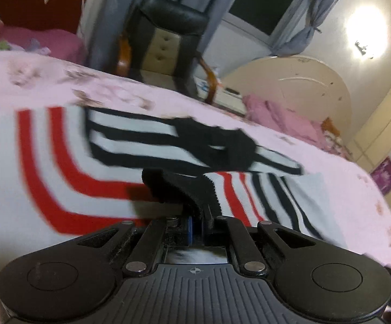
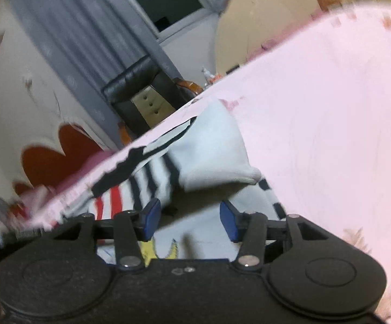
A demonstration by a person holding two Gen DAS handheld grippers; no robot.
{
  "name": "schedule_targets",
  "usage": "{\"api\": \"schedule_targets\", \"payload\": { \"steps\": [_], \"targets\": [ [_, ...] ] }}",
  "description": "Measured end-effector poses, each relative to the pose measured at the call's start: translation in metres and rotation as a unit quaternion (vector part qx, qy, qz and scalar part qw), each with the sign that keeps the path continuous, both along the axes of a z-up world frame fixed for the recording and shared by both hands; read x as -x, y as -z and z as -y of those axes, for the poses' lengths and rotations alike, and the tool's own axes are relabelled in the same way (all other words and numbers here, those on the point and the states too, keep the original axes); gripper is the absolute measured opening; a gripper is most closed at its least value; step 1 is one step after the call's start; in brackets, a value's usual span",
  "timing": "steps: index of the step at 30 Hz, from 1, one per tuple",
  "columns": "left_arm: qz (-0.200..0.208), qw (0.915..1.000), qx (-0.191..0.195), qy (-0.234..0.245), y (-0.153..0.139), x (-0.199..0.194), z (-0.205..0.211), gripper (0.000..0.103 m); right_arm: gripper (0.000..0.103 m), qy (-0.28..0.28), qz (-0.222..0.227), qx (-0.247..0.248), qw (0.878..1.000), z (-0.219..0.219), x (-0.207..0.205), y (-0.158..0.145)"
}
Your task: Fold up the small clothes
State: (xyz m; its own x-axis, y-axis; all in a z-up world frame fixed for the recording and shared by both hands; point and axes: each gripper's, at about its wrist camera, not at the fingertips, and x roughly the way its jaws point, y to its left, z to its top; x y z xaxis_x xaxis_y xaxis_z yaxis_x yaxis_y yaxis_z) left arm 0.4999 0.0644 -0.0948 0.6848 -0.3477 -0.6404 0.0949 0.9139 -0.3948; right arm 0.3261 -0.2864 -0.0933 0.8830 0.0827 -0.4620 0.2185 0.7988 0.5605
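Left gripper [image 1: 195, 213]: jaws drawn together, pinching a black edge of the striped garment [image 1: 60, 162], which bunches up just above the fingertips. Beyond that fold the cloth spreads flat over the pink bedsheet [image 1: 344, 189], w/ red curved stripes to the left and black stripes across the middle and right. Past the bed's far edge stands a black chair [image 1: 168, 46] w/ wooden armrests, grey curtains [image 1: 290, 27] behind it.

Right gripper [image 2: 190, 220]: blue pads [image 2: 229, 222] spread wide apart, nothing between them, hovering over a white part of the same garment; yellow print shows under the jaws. Just ahead, a white fold lies across the black-striped part.
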Motion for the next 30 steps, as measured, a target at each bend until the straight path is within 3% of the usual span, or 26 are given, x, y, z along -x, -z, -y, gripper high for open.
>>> {"api": "schedule_targets", "payload": {
  "steps": [5, 9, 13, 15, 20, 23, 25, 30],
  "targets": [
    [-0.02, 0.9997, -0.006, 0.013, 0.011, -0.002, -0.014, 0.005, 0.052, 0.016, 0.005, -0.13, 0.991, 0.022, -0.016, 0.023],
    [-0.023, 0.9996, 0.0, 0.015, 0.016, 0.005, -0.013, 0.005, 0.045, 0.046, -0.004, -0.168, 0.985, 0.038, -0.027, 0.034],
    [-0.024, 0.9996, 0.006, 0.011, 0.022, 0.006, -0.013, 0.005, 0.023, 0.057, -0.026, -0.163, 0.985, 0.049, -0.039, 0.038],
    [-0.021, 0.9996, 0.013, 0.012, 0.021, 0.007, -0.014, 0.005, 0.007, 0.058, -0.039, -0.133, 0.989, 0.048, -0.041, 0.037],
    [0.014, 0.9995, 0.018, 0.023, 0.003, 0.027, -0.005, 0.005, 0.006, 0.061, -0.01, -0.083, 0.995, 0.046, -0.025, 0.017],
    [-0.004, 0.9997, -0.007, 0.024, 0.017, 0.027, 0.005, 0.005, 0.006, 0.061, -0.022, -0.084, 0.994, 0.052, -0.025, 0.022],
    [-0.012, 0.9998, 0.003, 0.016, 0.028, 0.027, 0.003, 0.005, 0.006, 0.063, -0.047, -0.093, 0.993, 0.056, -0.033, 0.035],
    [-0.006, 0.9998, 0.0, 0.018, 0.027, 0.031, 0.003, 0.005, 0.006, 0.05, -0.04, -0.077, 0.995, 0.053, -0.032, 0.037]
  ]
}}
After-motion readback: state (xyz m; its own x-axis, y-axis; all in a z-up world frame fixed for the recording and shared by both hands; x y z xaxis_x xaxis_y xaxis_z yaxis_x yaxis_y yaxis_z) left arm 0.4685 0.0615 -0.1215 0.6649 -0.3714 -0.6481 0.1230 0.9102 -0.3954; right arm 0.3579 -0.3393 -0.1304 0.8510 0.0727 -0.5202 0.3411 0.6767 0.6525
